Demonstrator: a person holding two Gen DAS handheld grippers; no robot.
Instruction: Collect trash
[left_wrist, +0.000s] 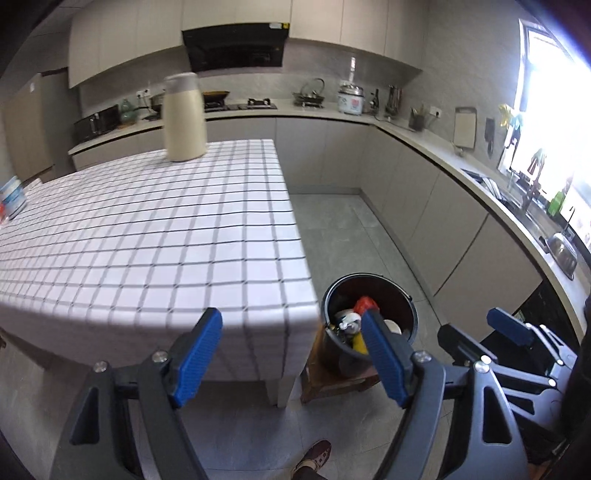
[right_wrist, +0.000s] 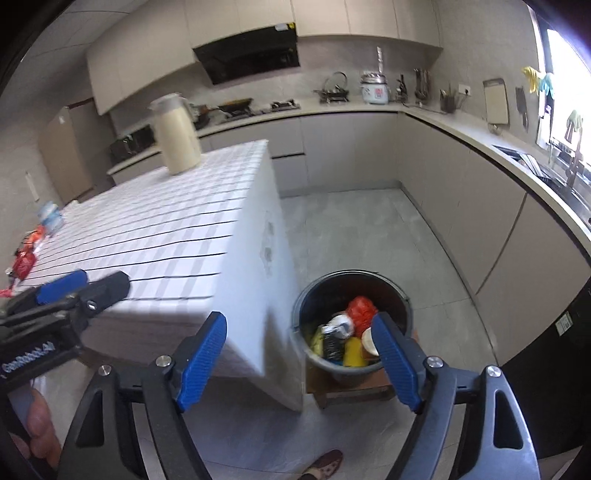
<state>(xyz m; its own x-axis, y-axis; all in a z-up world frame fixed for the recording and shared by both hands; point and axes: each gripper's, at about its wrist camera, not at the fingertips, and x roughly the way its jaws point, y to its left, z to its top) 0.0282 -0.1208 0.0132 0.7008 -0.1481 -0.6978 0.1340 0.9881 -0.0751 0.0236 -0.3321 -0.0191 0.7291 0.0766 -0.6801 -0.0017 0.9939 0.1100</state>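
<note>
A black bucket (left_wrist: 369, 291) (right_wrist: 351, 284) used as a trash bin stands on a low wooden stool by the table's near right corner. It holds several pieces of trash, among them a red bag (right_wrist: 360, 308) and a yellow packet (right_wrist: 355, 350). My left gripper (left_wrist: 291, 354) is open and empty, held in front of the table's near edge. My right gripper (right_wrist: 299, 358) is open and empty, above and in front of the bucket. The right gripper shows at the right of the left wrist view (left_wrist: 476, 339), and the left gripper at the left of the right wrist view (right_wrist: 81, 284).
The table (left_wrist: 147, 229) has a white checked cloth. A cream thermos jug (left_wrist: 184, 118) stands at its far end. Red wrappers (right_wrist: 24, 264) and a blue-white packet (right_wrist: 50, 216) lie at its left edge. Kitchen counters (left_wrist: 424, 140) run along the back and right. A foot (left_wrist: 314, 458) is below.
</note>
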